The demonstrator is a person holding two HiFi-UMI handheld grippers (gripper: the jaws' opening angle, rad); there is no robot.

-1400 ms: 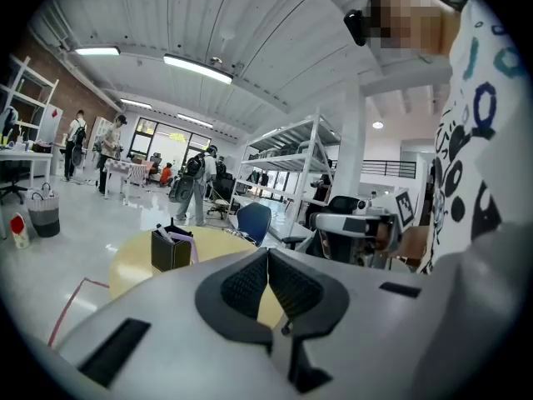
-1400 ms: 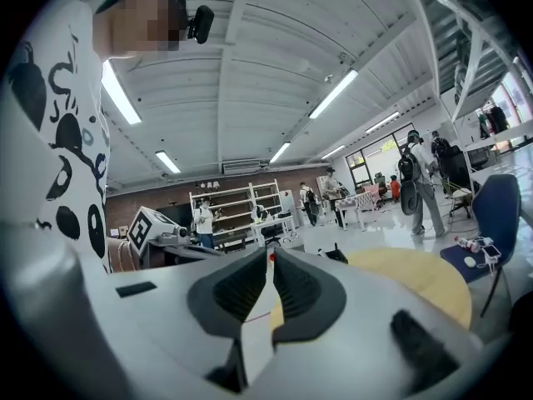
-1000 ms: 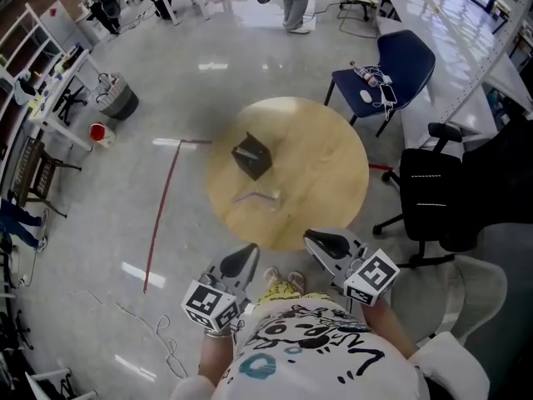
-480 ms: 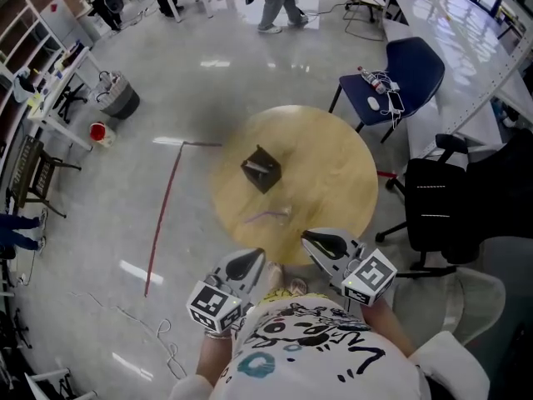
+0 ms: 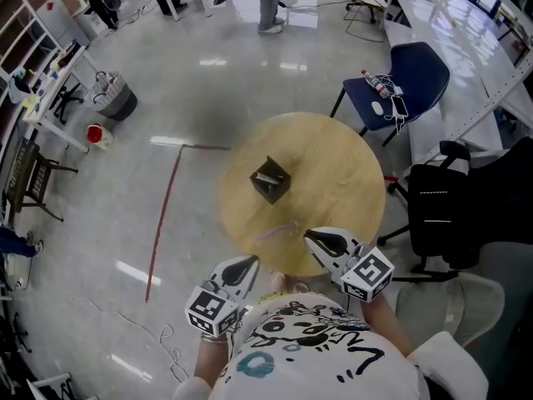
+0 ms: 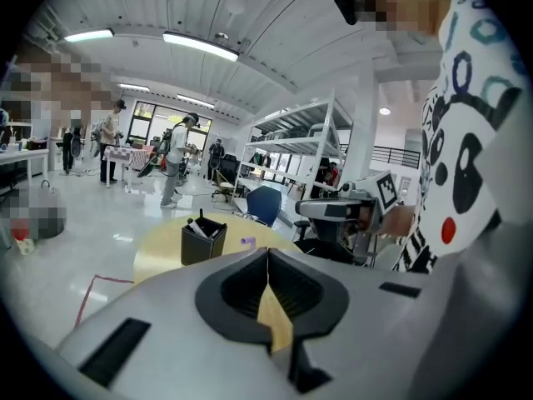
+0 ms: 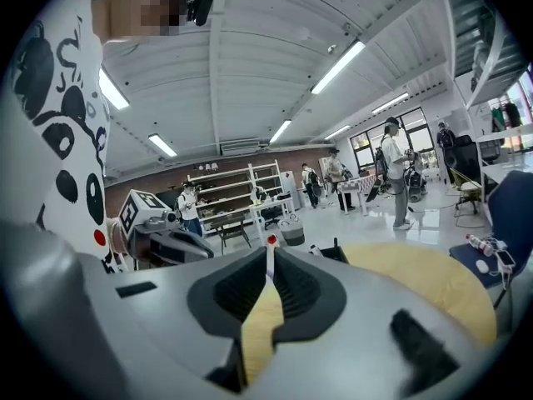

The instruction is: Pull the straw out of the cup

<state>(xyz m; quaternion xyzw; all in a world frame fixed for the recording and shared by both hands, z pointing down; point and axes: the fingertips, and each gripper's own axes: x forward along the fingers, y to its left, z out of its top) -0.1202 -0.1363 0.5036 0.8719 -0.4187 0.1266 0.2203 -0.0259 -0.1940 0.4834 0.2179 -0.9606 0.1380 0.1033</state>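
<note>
Head view lets us judge that the task is not yet begun: the pale purple straw (image 5: 279,229) is on the round table (image 5: 346,182), on our side of the black box (image 5: 271,179). We cannot make out the cup around it, so nothing is pulled out and all the work is left. Both tools hang on our side of the black box too, at the table edge, short of the straw and not touching it. The left gripper (image 5: 246,263) has its jaws pressed together on nothing. The right gripper (image 5: 314,237) shows only a hairline slit between its tips and holds nothing.
</note>
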